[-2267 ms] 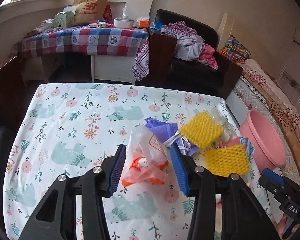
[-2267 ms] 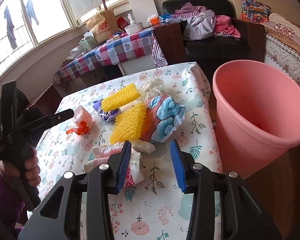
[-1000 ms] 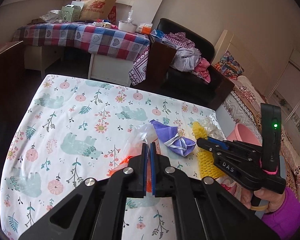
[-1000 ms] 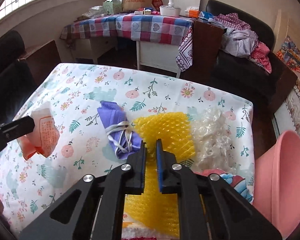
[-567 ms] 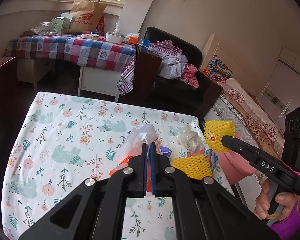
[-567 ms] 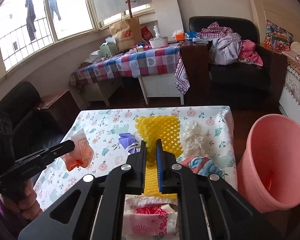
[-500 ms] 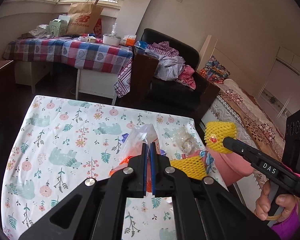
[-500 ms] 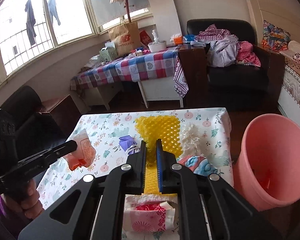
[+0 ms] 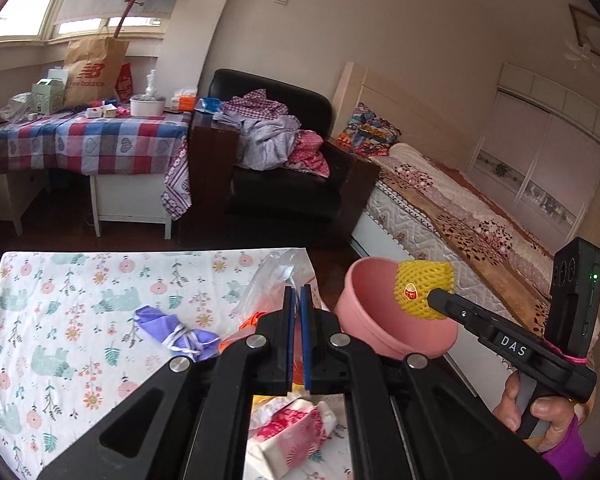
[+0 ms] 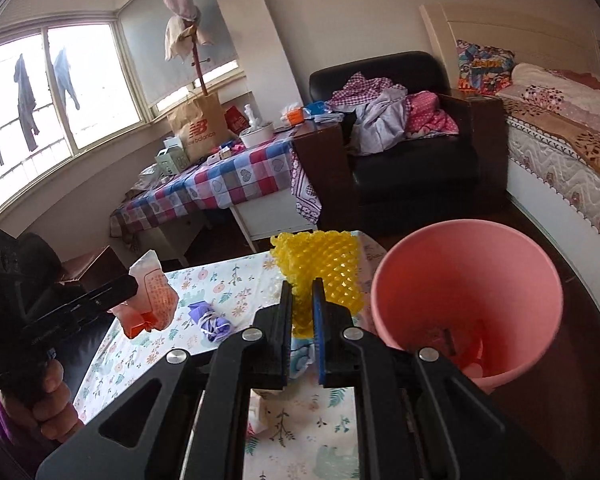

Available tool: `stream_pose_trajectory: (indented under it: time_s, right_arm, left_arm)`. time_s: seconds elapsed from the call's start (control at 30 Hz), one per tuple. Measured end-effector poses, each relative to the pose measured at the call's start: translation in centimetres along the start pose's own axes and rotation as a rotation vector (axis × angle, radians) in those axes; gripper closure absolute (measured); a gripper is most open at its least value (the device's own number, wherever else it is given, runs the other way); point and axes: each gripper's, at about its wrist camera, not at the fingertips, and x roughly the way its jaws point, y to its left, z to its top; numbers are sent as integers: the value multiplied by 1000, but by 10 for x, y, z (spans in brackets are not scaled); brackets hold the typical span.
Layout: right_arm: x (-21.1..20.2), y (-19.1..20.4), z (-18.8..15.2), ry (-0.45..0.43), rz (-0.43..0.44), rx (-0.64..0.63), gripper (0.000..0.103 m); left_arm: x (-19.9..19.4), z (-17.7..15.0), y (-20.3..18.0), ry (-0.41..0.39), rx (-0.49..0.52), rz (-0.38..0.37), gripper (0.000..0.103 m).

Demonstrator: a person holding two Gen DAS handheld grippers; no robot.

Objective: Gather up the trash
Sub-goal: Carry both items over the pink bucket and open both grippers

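Both pieces came up off the tabletop (image 9: 60, 280): right hand-held gripper (image 10: 302, 312) clamped the yellow foam net (image 10: 320, 268), now center frame beside the pink bin (image 10: 460, 280). Left hand-held gripper (image 9: 296, 320) pinched the clear plastic bag (image 9: 276, 276), mid-frame, trailing. Drop-in looked next, w/ purple wrapper (image 9: 172, 328) left behind.

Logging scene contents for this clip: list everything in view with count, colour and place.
foam net: one, yellow, in right gripper beside bin
plastic bag: one, clear with orange, in left gripper above table
bin: one, pink, on floor by table
purple bundle: one, on table
pink wrapper: one, near table edge
table: one, floral cloth
armchair: one, black, clothes piled on it
bed: one, right side
left gripper: black, shut on bag
right gripper: black, shut on net
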Motion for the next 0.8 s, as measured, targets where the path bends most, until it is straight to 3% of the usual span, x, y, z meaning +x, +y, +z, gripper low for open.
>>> stream_pose_trajectory:
  time_s: [0.37, 0.8]
  right_arm:
    - [-8, -77, -15, -3, -112, 146, 94]
    - [14, -109, -29, 29, -151, 215, 94]
  left_arm:
    - [79, -1, -76, 89, 91, -124, 101]
    - [160, -11, -126, 199, 165, -176, 101]
